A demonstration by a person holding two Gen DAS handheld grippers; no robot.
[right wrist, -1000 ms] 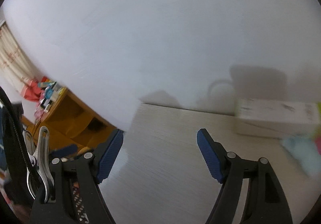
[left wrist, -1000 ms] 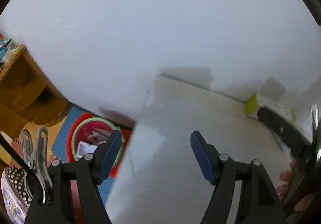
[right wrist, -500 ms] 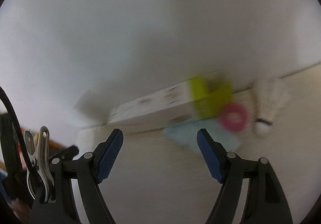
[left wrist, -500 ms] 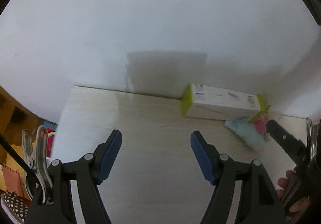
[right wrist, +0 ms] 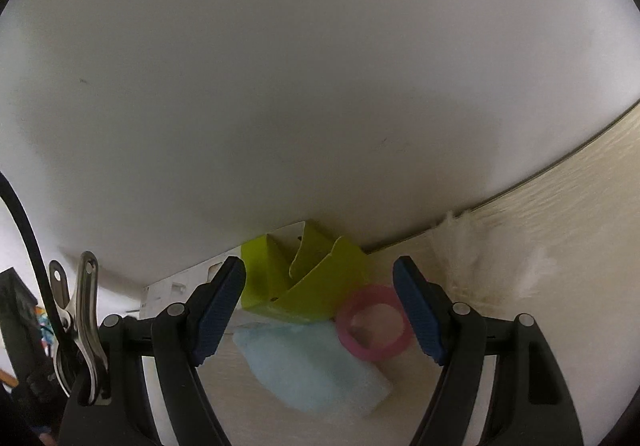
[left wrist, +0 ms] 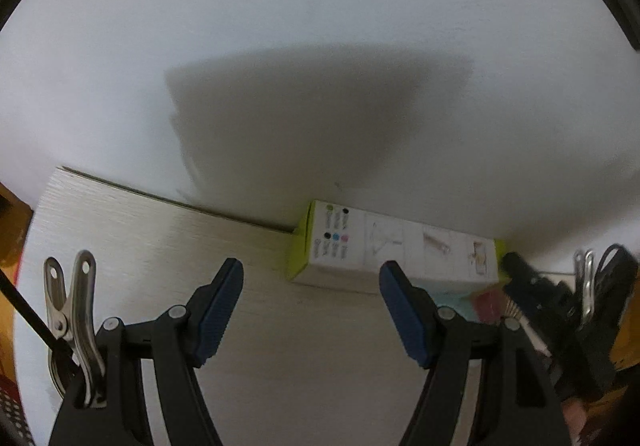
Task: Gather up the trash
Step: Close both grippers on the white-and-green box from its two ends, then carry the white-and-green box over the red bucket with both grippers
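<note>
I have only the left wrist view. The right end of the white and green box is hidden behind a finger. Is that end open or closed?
Observer: Open. The box has its green end flaps spread apart.
Operator: What is the pink thing beside it?
Observer: A pink ring, lying flat next to a pale blue piece.
Operator: Is anything more there?
Observer: Yes, white shuttlecock feathers against the wall, right of the ring.

surface: pale wood-grain tabletop (left wrist: 132,246), 6 o'clock half of both views | backdrop: plain white wall (left wrist: 320,26), 12 o'clock, meeting tabletop rear edge | furniture: brown wooden piece (left wrist: 10,230), 9 o'clock, left wrist view
</note>
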